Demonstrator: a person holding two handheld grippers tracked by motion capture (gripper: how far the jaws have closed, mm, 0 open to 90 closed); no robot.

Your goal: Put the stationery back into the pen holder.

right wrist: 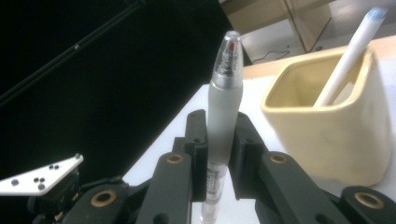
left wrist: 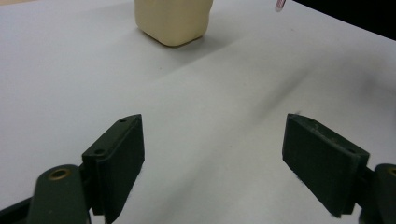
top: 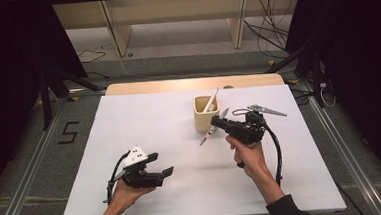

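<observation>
My right gripper [right wrist: 219,140] clamps the pen [right wrist: 223,112] mid-barrel; it's light, stiff, probably slick plastic. The left gripper [left wrist: 212,163] has its fingers spread, empty.

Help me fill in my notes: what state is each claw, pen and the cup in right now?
Left claw: open, nothing between its jaws, low over the table.
Right claw: shut on the grey pen, held up off the table.
Grey pen: clamped, capped end up beside the cup.
Cream cup: upright on the table.
White pen: leaning inside the cup.
</observation>
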